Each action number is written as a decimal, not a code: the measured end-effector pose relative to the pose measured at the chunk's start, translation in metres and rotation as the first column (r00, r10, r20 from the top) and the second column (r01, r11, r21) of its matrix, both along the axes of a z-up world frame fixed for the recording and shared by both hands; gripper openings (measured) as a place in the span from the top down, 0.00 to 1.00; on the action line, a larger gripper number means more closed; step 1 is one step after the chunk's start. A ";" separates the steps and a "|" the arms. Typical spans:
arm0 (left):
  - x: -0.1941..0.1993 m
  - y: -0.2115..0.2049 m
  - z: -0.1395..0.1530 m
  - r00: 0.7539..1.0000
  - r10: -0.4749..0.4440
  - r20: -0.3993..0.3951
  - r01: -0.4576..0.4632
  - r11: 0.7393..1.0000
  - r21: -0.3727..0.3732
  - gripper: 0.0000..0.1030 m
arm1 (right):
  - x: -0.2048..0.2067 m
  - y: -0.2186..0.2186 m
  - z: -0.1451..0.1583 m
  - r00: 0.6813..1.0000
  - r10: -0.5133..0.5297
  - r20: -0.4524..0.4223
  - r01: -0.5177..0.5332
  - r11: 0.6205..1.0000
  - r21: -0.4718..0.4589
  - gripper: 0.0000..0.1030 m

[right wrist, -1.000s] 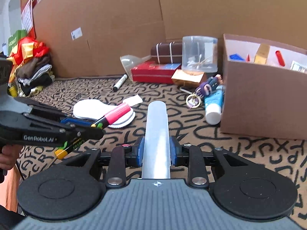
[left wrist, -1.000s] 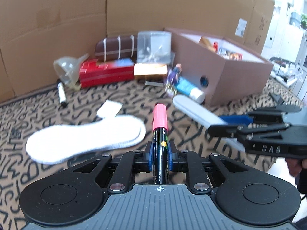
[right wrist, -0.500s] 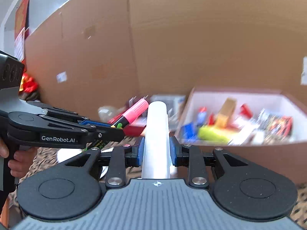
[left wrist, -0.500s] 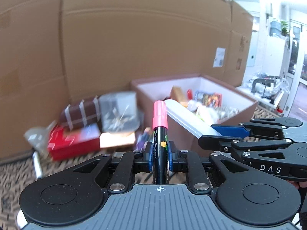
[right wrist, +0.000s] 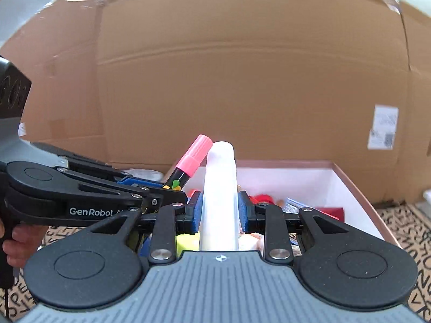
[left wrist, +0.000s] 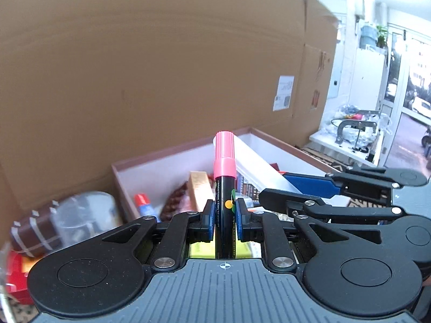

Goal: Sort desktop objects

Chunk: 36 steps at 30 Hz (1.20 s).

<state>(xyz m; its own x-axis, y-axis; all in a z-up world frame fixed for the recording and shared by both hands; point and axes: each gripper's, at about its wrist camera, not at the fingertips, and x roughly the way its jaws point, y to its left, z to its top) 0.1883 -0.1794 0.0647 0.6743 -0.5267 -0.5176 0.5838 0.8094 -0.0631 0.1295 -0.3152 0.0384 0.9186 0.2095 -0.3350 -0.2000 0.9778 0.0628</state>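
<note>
My left gripper [left wrist: 225, 219] is shut on a black marker with a pink cap [left wrist: 224, 172], which points forward over the open brown box [left wrist: 188, 150]. My right gripper [right wrist: 220, 212] is shut on a long white case [right wrist: 220, 188], held above the same box [right wrist: 358, 188]. Each gripper shows in the other's view: the right one [left wrist: 272, 192] with the white case [left wrist: 258, 167] just right of the marker, the left one [right wrist: 172, 191] with the marker [right wrist: 192, 161] just left of the case. The two tips sit close together. The box holds several mixed items.
A tall cardboard wall [right wrist: 242, 80] rises behind the box. Left of the box lie a clear plastic tub [left wrist: 83, 215], a brown striped case [left wrist: 29, 234] and a red box [left wrist: 16, 277]. The patterned cloth [right wrist: 409, 231] covers the table. A hand [right wrist: 16, 242] grips the left tool.
Both grippers rose and travelled right from over the patterned table to above the open box, carrying the marker and the white case. The insole and loose items left the view.
</note>
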 end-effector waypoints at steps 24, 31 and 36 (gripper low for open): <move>-0.010 0.044 -0.037 0.972 0.233 -0.038 -0.236 0.964 -0.127 0.00 | -0.010 -0.037 -0.039 0.982 -0.188 -0.011 0.188 0.975 0.122 0.01; -0.037 0.064 -0.036 0.964 0.263 -0.044 -0.266 0.959 -0.099 0.00 | -0.036 -0.018 -0.028 0.989 -0.148 0.005 0.148 0.986 0.075 0.00; -0.063 0.068 -0.033 0.952 0.303 -0.044 -0.305 0.950 -0.061 0.00 | -0.057 -0.007 -0.020 0.986 -0.169 -0.002 0.168 0.985 -0.024 0.00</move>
<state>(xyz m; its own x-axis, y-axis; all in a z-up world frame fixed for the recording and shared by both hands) 0.1254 -0.1115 0.0313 0.7904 -0.3330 -0.5142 0.3070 0.9417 -0.1379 0.0727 -0.3227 0.0182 0.9386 0.0438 -0.3422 -0.0320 0.9987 0.0399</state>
